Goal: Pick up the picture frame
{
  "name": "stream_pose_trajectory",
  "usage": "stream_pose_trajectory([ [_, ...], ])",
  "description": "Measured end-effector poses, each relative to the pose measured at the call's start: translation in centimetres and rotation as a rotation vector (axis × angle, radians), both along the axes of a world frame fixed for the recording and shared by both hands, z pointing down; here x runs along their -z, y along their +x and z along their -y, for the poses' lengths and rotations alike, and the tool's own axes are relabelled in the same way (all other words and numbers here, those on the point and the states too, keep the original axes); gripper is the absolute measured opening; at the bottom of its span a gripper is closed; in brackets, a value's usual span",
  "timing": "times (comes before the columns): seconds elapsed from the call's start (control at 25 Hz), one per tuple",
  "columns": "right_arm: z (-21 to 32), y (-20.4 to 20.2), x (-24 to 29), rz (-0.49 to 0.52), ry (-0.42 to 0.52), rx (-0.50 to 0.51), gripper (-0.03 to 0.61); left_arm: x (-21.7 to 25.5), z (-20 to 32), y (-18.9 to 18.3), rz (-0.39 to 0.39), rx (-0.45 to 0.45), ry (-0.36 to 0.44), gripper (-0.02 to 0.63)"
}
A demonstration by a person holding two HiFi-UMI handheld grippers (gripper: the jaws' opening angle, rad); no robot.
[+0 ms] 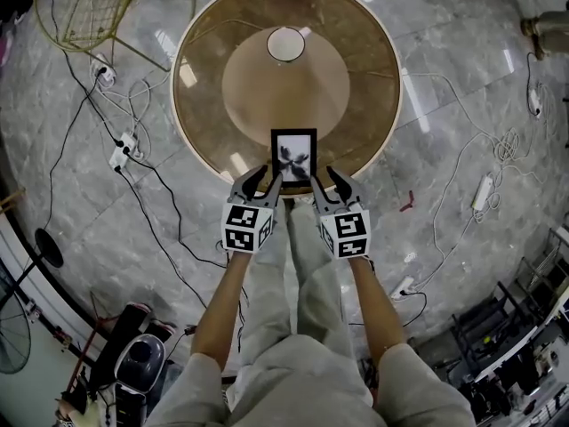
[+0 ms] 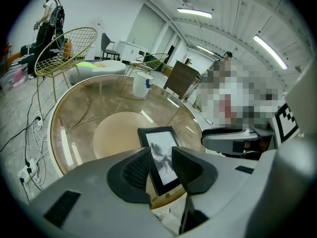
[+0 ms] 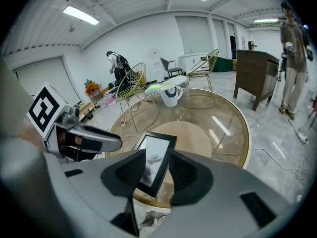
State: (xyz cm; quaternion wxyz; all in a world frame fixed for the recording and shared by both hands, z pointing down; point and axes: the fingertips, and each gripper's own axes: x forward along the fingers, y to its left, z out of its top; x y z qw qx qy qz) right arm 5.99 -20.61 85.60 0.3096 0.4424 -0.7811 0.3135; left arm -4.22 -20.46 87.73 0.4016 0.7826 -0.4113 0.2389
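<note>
Two grippers [image 1: 267,178] [image 1: 324,178], fingers [image 1: 249,183] apart, flank the picture frame [image 1: 293,157].

Round glass table [image 1: 197,105] w/ tan centre base is filling the upper middle. Picture frame [image 1: 293,160], black border w/ b&w print, is lying flat at the table's near edge, toward the person. White cup [image 1: 285,44] is sitting on the table's far side, well apart from the frame. Left gripper [image 1: 267,178] & right gripper [image 1: 325,178] are hovering at the table's near rim, one by each lower corner of the frame, jaws spread; contact w/ frame can't be told. Yellow wire chair [image 1: 98,7] is standing off the table's far-left side. Power strip [image 1: 118,157] is lying left of the table, coiled cable [image 1: 507,142] to its right.
</note>
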Motion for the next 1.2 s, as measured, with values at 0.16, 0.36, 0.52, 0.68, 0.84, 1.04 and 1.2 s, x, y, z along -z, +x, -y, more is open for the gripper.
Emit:
stream_pose_trajectory([
  [0.16,0.3,0.0,-1.7,-0.001,-0.015,0.0,0.144,-1.6,0.1,0.5,0.005,-0.002,-0.016,0.129],
  [0.36,0.3,0.0,-3.3,-0.001,-0.037,0.002,0.144,-3.0,0.0,0.4,0.014,0.0,-0.031,0.129],
  [0.52,0.6,-0.3,-4.4,0.01,-0.052,-0.006,0.144,-3.7,0.2,0.5,0.017,0.009,-0.038,0.129],
  [0.68,0.8,-0.6,-5.3,0.019,-0.066,-0.008,0.144,-4.4,0.5,0.6,0.018,0.019,-0.046,0.129],
  [0.84,1.0,-0.7,-6.0,0.023,-0.075,-0.008,0.136,-5.0,0.7,0.7,0.017,0.025,-0.053,0.129],
  [1.04,1.0,-0.8,-6.4,0.028,-0.085,-0.007,0.112,-5.4,0.7,0.5,0.023,0.035,-0.064,0.127],
  [1.2,1.0,-0.8,-6.7,0.029,-0.088,-0.02,0.087,-5.6,0.9,0.3,0.03,0.047,-0.059,0.11],
])
